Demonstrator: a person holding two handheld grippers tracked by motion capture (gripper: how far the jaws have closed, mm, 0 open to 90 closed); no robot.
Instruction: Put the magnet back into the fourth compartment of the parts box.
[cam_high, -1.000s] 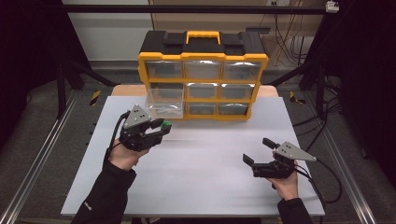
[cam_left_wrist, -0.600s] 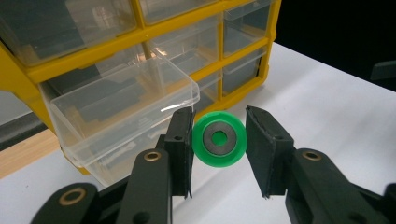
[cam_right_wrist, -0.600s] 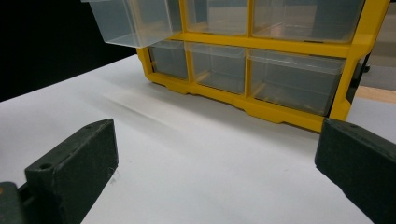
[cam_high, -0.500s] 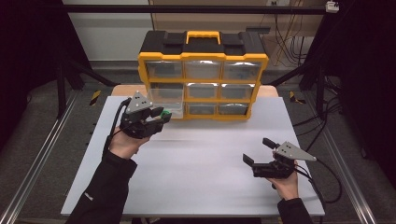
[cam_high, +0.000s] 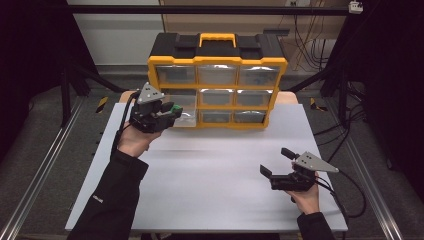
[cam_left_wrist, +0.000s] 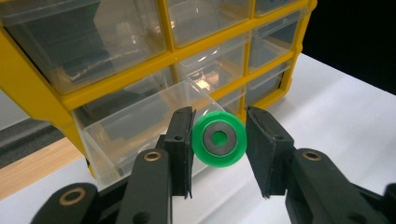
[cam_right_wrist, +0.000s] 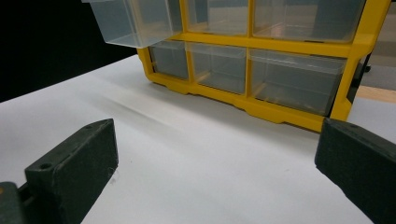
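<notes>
Green wheel (cam_left_wrist: 218, 138) | left claw (cam_left_wrist: 218, 149) clamped on it | right claw (cam_right_wrist: 215, 186) wide, empty

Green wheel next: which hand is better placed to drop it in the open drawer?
Left. The left tongs already hold the green wheel right by the pulled-out clear drawer. The right tongs sit open, far off on the white table.

High view above the person's side, looking forward and down over the white table (cam_high: 210, 190), left gripper view close on the yellow drawer organizer (cam_left_wrist: 42, 93), right gripper view low over the tabletop, farther back, all sharing that organizer's pulled-out clear drawer (cam_right_wrist: 126, 21).
</notes>
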